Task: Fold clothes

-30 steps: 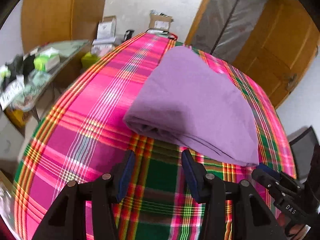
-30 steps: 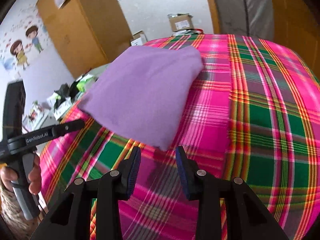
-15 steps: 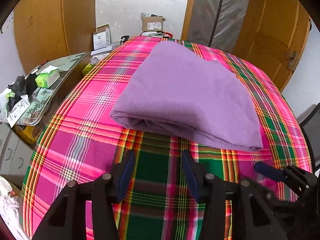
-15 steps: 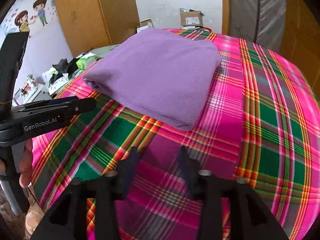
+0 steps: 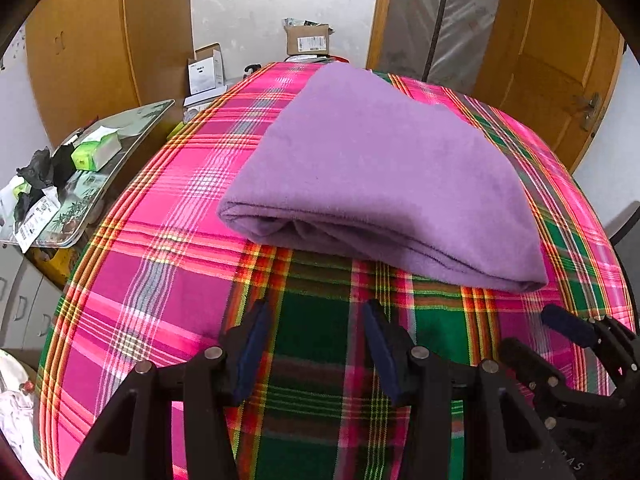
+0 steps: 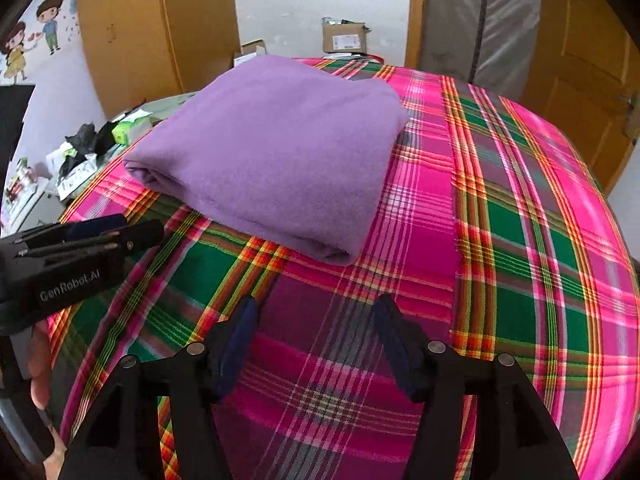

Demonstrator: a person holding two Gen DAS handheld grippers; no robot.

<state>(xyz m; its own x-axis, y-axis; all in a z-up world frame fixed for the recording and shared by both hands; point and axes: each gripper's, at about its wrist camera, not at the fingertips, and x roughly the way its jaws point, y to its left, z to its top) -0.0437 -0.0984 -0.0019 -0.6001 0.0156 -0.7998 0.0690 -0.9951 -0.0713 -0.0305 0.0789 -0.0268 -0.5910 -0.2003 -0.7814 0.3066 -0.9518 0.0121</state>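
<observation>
Nearest your cameras, both tools have drawn back from the cloth since a second ago. Your left gripper (image 5: 316,344) hangs over bare plaid with its fingers apart and nothing between them; your right gripper (image 6: 316,340) stands likewise, fingers spread and empty. Each sits clear of the garment's near edge, where a second ago both were close against it. Just beyond them, the purple garment (image 5: 376,176) lies folded into a thick rectangular stack on the plaid-covered table (image 5: 168,280), layered edge toward you, flat and unheld. Its shape matches the earlier pictures. Judgement: the fold on this piece looks complete and the withdrawal reads as a release. Further off, a cluttered side table (image 5: 80,184) and cardboard boxes (image 5: 308,40) stand uninvolved.
</observation>
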